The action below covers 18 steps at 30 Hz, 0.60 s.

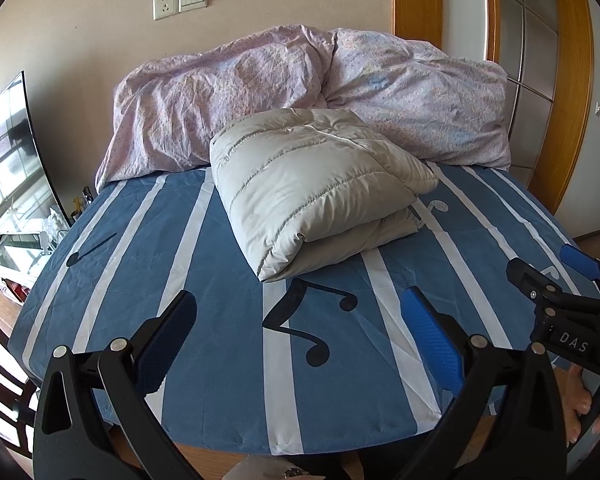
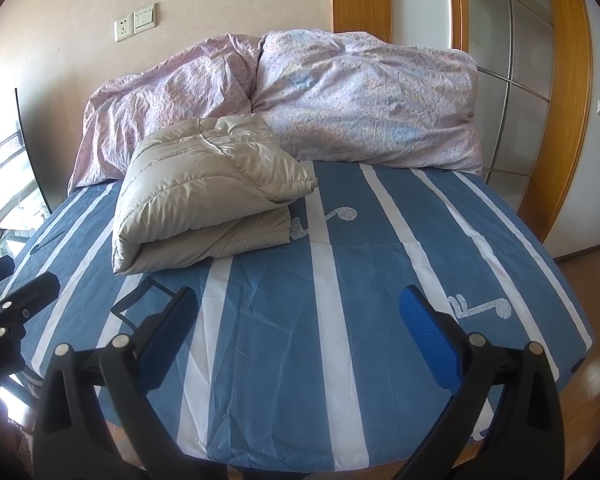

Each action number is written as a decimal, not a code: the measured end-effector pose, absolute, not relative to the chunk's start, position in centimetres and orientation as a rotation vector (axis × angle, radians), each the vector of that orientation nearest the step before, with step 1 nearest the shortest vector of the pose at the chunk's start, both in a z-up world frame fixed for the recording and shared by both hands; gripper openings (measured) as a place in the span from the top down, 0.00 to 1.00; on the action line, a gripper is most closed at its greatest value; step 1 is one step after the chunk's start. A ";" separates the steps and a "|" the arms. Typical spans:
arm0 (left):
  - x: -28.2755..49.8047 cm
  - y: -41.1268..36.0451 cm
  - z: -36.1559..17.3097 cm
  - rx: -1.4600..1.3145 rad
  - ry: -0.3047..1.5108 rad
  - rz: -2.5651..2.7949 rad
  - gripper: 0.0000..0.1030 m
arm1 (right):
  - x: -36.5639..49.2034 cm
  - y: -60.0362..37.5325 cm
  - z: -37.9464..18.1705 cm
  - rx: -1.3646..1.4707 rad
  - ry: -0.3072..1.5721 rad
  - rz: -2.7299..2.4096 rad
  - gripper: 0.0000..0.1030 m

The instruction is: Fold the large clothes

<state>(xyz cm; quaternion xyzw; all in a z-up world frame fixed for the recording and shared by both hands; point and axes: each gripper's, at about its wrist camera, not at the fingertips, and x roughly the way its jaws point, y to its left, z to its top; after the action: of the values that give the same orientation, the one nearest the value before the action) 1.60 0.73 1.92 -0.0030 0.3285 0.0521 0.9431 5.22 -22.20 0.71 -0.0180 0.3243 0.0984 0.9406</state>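
A beige quilted down jacket lies folded in a thick stack on the bed, near its far half; it also shows in the right wrist view. My left gripper is open and empty, hovering over the near part of the bed, short of the jacket. My right gripper is open and empty too, over the near right part of the bed, with the jacket ahead to its left. The right gripper also shows at the right edge of the left wrist view. The left gripper shows at the left edge of the right wrist view.
The bed has a blue sheet with white stripes and music notes. A crumpled pink duvet is piled against the wall at the far end. A glass stand stands on the left, a wooden door frame on the right.
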 end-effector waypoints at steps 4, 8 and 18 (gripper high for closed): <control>1.6 0.7 1.9 -0.007 0.670 0.106 0.01 | 5.3 -22.2 0.7 -0.035 0.663 0.202 0.02; 1.6 0.7 1.8 -0.008 0.670 0.104 0.01 | 5.3 -22.1 0.7 -0.035 0.663 0.201 0.02; 1.7 0.7 1.8 -0.009 0.673 0.106 0.01 | 5.3 -22.1 0.6 -0.036 0.665 0.201 0.02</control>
<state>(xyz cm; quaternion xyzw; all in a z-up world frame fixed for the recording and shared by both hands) 1.70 0.71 1.79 -0.0045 0.3300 0.0520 0.9426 5.35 -22.13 0.60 -0.0175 0.3256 0.0982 0.9402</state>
